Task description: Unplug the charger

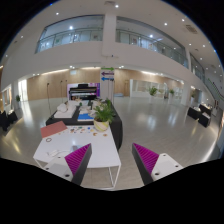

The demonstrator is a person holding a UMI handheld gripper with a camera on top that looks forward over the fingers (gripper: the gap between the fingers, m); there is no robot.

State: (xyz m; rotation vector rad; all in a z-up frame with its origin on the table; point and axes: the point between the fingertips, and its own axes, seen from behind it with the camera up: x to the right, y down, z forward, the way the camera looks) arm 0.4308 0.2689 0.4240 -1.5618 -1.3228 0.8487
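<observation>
Charger too small to pick out on the white rectangular table [100, 160] ahead; the gripper [112, 160] hangs spread, holding nothing.

White table [100, 160] on shiny floor [160, 120]; papers [58, 153], potted plant [102, 113] on top.

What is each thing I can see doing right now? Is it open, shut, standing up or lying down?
gripper: jaws open, nothing between them.
white table: standing, just ahead of the left finger.
pink sheet: lying flat on the white table.
potted plant: upright, beyond the white table.
piano: standing at the far wall; lid state too small to tell.
charger: not visible.
</observation>
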